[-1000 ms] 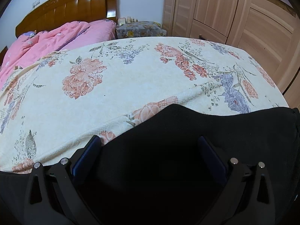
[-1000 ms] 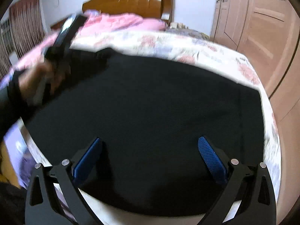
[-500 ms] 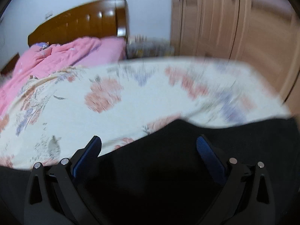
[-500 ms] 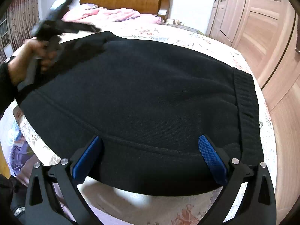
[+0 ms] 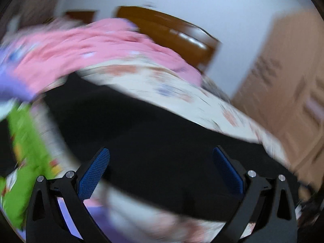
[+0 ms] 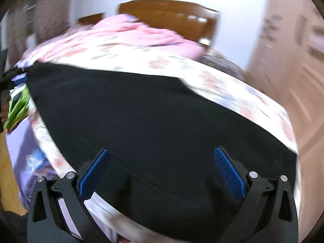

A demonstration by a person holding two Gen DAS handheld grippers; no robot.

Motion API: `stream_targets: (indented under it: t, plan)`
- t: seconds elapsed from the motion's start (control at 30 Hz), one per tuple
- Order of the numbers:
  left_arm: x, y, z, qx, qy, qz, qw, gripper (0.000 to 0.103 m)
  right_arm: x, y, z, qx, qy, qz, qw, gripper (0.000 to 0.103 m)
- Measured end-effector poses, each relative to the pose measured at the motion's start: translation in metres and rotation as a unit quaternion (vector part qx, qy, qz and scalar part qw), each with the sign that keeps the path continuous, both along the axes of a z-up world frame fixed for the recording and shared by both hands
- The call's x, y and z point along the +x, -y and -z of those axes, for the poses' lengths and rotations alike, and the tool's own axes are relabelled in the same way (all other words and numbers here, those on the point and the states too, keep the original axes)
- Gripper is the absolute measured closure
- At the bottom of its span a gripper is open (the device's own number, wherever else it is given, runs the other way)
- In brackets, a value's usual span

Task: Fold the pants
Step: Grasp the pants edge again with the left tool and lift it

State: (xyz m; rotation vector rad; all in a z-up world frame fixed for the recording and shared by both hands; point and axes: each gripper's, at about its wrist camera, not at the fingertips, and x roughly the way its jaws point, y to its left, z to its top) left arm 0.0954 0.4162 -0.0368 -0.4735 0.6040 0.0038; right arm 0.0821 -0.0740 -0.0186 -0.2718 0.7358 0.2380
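Left wrist view: everything is smeared by blur. The left gripper has its blue-padded fingers spread wide with nothing between them. Beyond them the black pants lie as a dark band from the left centre of the frame to the lower right, spread on the floral bedspread. A pink quilt is heaped at the upper left, in front of the wooden headboard, and a wardrobe fills the right edge. Something green shows at the left; I cannot tell what it is.

Right wrist view: also blurred. The right gripper is likewise wide apart and empty, poised over the near edge of the pants, which fill the centre of the frame and lie flat on the bedspread. The quilt and headboard sit at the top.

Judging by this, the garment appears laid out and neither tool has a hold, so the step in hand looks like positioning between folds. The next move calls for steadying both grippers, bringing each down to an edge of the cloth, and pinching only the layers meant to lift.
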Motion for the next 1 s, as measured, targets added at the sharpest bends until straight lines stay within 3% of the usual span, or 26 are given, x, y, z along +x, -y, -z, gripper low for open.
stream_targets:
  t: [0.1, 0.23, 0.37, 0.43, 0.6, 0.77, 0.8, 0.9, 1.0]
  plan:
    - [-0.02, -0.071, 0.015, -0.088, 0.006, -0.057, 0.9945, 0.004, 0.011, -0.076, 0.006, -0.012, 0.001, -0.095, 0.995, 0.005]
    - [-0.022, -0.128, 0.025, -0.161, 0.021, -0.058, 0.9849, 0.019, 0.009, -0.127, 0.018, -0.042, 0.005, -0.154, 0.987, 0.005]
    - [0.0, -0.156, 0.036, -0.218, 0.03, -0.035, 0.9748, 0.034, 0.01, -0.132, 0.03, -0.031, -0.022, -0.16, 0.986, 0.005]
    - [0.006, -0.167, 0.039, -0.236, 0.039, -0.041, 0.97, 0.035, 0.013, -0.134, 0.03, -0.028, -0.028, -0.153, 0.987, 0.005]
    - [0.024, -0.172, 0.042, -0.241, 0.032, -0.05, 0.9687, 0.035, 0.019, -0.124, 0.029, -0.013, -0.033, -0.131, 0.991, 0.005]
    - [0.028, -0.163, 0.039, -0.208, 0.028, -0.045, 0.9768, 0.078, 0.019, -0.131, 0.033, -0.012, -0.032, -0.135, 0.99, 0.005]
    - [0.029, -0.163, 0.039, -0.204, 0.027, -0.047, 0.9775, 0.082, 0.018, -0.131, 0.034, -0.011, -0.032, -0.136, 0.99, 0.005]
    - [0.03, -0.164, 0.041, -0.196, 0.025, -0.047, 0.9792, 0.083, 0.017, -0.129, 0.033, -0.007, -0.031, -0.137, 0.99, 0.005]
    - [0.031, -0.166, 0.045, -0.179, 0.022, -0.064, 0.9815, 0.064, 0.017, -0.126, 0.032, 0.0, -0.033, -0.134, 0.99, 0.005]
